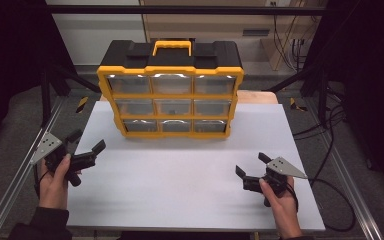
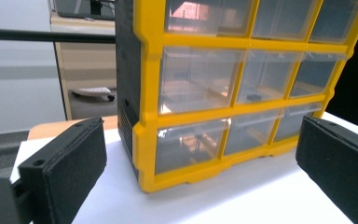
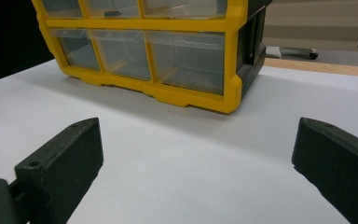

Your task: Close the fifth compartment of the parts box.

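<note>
The drawer organizer (image 1: 170, 95), a yellow-framed black cabinet with nine clear drawers in three rows of three, stands upright at the far middle of the white table (image 1: 180, 175). Its yellow carry handle (image 1: 172, 47) sits on top. All drawers appear flush with the frame.

The left gripper (image 1: 86, 141) is held near the table's left edge, level with the organizer's lower left corner and apart from it. Its jaws are spread wide and hold nothing. In the left gripper view, the organizer (image 2: 242, 88) faces the jaws, with bare table surface between.

The right gripper (image 1: 252, 164) is held toward the table's right front, well apart from the organizer. Its jaws are also spread wide and empty. In the right gripper view, the organizer's lower right corner (image 3: 230, 100) lies ahead across open white surface.

The area between both grippers and the organizer front is unobstructed. Metal rails (image 1: 17, 175) run along both table sides.
</note>
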Demonstrator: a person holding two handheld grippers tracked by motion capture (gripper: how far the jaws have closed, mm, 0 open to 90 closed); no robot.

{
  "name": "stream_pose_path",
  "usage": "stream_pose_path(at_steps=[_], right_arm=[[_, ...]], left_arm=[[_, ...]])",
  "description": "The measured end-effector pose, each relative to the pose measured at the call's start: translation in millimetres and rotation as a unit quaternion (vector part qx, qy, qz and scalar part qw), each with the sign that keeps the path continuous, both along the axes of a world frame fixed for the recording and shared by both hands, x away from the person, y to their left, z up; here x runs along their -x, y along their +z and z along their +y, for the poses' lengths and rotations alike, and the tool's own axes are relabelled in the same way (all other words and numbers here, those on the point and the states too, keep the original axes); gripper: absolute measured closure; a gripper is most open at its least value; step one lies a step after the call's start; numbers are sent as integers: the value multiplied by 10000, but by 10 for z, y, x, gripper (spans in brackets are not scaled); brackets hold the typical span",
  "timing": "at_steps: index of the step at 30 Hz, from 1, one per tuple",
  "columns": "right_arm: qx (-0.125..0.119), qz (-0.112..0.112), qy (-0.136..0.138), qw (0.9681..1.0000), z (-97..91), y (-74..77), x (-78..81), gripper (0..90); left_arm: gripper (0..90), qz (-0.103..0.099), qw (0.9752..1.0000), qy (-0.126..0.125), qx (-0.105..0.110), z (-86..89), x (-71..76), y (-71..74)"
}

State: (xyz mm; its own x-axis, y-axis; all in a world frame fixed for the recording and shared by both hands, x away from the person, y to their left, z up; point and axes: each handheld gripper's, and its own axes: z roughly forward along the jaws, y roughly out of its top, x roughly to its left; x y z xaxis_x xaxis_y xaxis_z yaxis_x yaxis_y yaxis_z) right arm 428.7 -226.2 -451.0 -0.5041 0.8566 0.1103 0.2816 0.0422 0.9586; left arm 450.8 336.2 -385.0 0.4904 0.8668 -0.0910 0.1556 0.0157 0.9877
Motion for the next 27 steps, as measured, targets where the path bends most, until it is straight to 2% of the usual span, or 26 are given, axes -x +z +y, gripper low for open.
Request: stream_pose_path(at_steps=[3, 6, 15, 22, 27], right_arm=[[8, 1, 8, 10000, -1, 0, 1, 23], [9, -1, 8, 10000, -1, -1, 1, 23], [6, 4, 9, 10000, 0, 0, 1, 23], [7, 5, 14, 10000, 1, -1, 1, 23], [2, 12, 12, 10000, 1, 0, 2, 23]], left_arm=[[15, 47, 10000, 15, -28, 3, 17, -75], [17, 39, 9998, 65, -161, 15, 37, -133], [17, 43, 9992, 35, -390, -9, 76, -237], [17, 88, 9993, -46, -362, -46, 107, -308], [17, 108, 9993, -3, -358, -42, 122, -358]])
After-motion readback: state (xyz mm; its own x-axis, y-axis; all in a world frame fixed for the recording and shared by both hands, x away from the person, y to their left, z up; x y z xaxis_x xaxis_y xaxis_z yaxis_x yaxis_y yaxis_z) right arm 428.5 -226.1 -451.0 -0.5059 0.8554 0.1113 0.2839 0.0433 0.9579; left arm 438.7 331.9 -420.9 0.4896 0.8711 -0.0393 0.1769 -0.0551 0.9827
